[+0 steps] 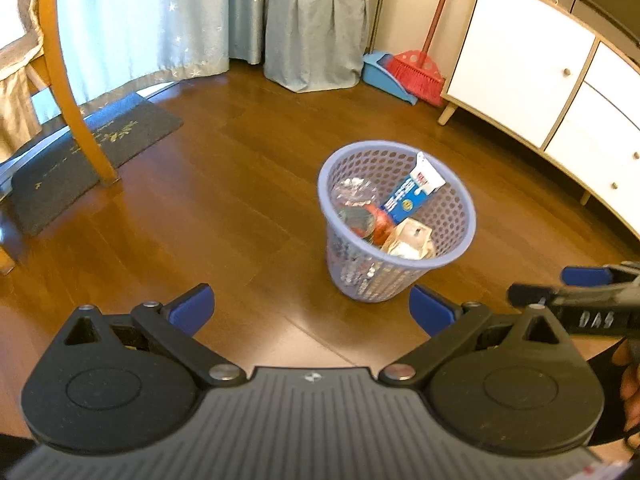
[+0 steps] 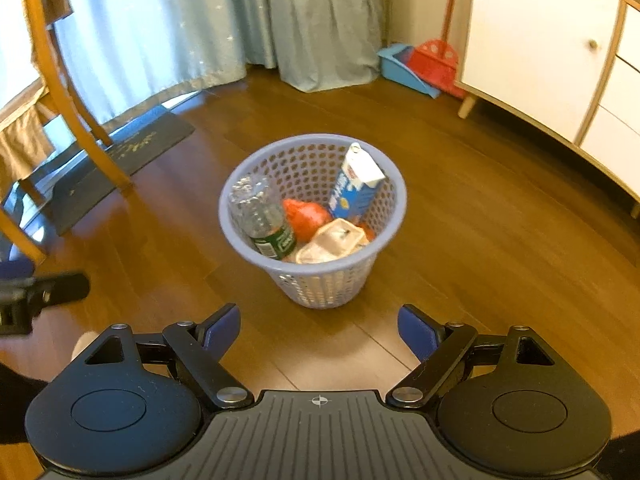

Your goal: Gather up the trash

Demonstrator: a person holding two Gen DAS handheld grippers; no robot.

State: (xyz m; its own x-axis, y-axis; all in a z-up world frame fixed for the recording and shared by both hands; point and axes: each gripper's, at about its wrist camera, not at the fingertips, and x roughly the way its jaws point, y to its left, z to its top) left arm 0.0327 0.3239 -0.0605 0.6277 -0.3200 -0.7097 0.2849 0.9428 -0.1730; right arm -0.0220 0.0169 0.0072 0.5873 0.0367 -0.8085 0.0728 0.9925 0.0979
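Trash sits in basket (image 2: 312,220); floor looks clear. Left gripper (image 1: 310,310) & right gripper (image 2: 319,332) wide open, empty. Prob. done, else scan for more.

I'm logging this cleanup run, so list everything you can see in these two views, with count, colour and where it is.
basket: one, lavender, perforated, standing on the floor mid-room
plastic bottle: one, clear with green label, in the basket, left side
carton: one, blue and white, leaning on the basket's far right wall
orange item: one, in the basket centre; cannot tell what
pale wrapper: one, cream, in the basket, near side
broom: one, red, against the far wall
dustpan: one, blue, beside the broom
doormat: one, dark grey, left by the curtains
cabinet: one, white, right
left claw: open, empty
right claw: open, empty
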